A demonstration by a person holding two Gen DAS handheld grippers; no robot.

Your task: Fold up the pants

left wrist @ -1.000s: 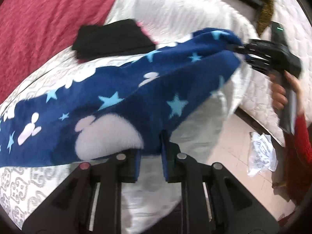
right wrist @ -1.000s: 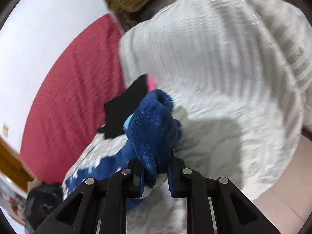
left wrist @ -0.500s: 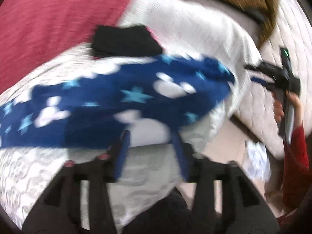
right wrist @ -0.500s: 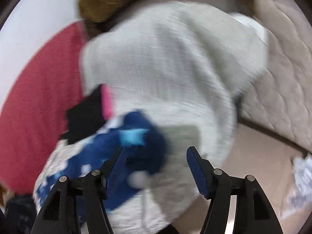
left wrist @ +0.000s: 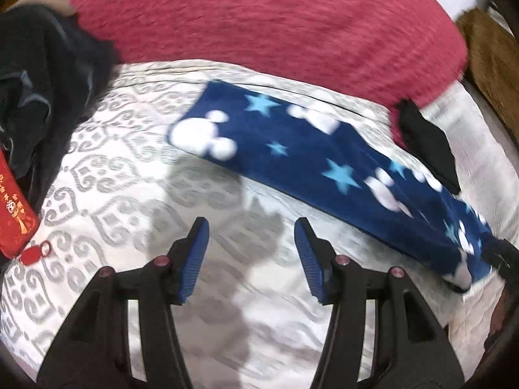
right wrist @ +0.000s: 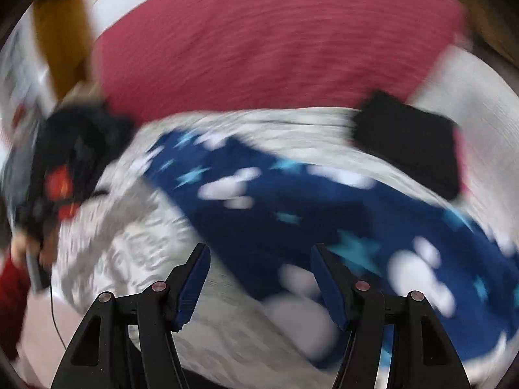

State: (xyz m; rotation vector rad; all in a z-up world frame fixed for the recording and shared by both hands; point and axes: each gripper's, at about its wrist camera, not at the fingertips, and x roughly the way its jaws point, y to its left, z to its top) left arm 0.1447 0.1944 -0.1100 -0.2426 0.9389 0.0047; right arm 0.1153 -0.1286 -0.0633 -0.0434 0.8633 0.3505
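Left wrist view: the left tongs (left wrist: 251, 253) are spread wide with nothing between the 2 blue-padded fingers (left wrist: 194, 256), hanging above the white patterned bedspread (left wrist: 113, 194). The pants (left wrist: 318, 168), dark blue fleece printed with pale blue stars and white mouse-head shapes, lie stretched out in a long flat band on the bedspread just beyond the tongs, running from the middle of the bed toward the right edge. Their far right end reaches the right tongs (left wrist: 499, 256), seen here only as a dark shape at the frame's edge; whether it touches the cloth cannot be told. A folded black garment (left wrist: 425, 149) lies past the pants, near a red blanket (left wrist: 259, 22) that covers the far part of the bed. A heap of dark clothing (left wrist: 39, 90) sits at the left, with a red tag (left wrist: 13, 207) beside it.

Right wrist view, heavily blurred: the right tongs (right wrist: 259, 278) are also released, fingers well apart and empty. The pants (right wrist: 324, 220) spread from centre to lower right, and the right-hand finger overlaps their near edge in the picture; contact cannot be judged. The black garment (right wrist: 408, 142) lies beyond them, by the red blanket (right wrist: 275, 39). At the far left the left tongs (right wrist: 48, 194) appear as a dark blur held by a hand (right wrist: 29, 246) in a red sleeve.
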